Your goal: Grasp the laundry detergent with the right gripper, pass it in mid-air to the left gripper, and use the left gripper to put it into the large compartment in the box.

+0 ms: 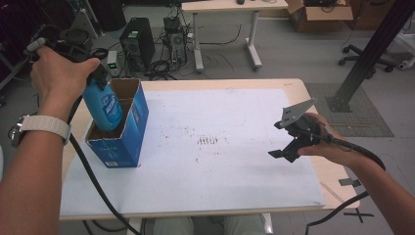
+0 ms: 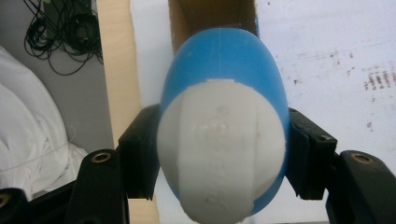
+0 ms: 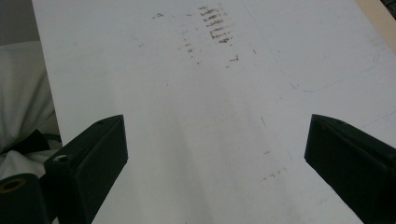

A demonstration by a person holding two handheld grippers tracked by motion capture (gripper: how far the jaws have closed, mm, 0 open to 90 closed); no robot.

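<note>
The left claw [image 1: 98, 81] clamps the blue bottle [image 1: 104, 107] upright, its base already inside the open blue box [image 1: 128, 128] directly below (near compartment). The right claw [image 1: 284, 147] gapes empty, well apart over the worktop [image 1: 235, 181].

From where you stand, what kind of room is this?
Probably a lab or workshop: a computer tower with tangled cables sits on the floor, beside office desks and a cardboard box.

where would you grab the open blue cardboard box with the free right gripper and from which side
Grip the top edge of the open blue cardboard box on its right-hand wall, coming from above with one jaw inside and one outside. The wall is thin and upright, and that side faces the right gripper, away from the blue bottle held by the left gripper.
</note>
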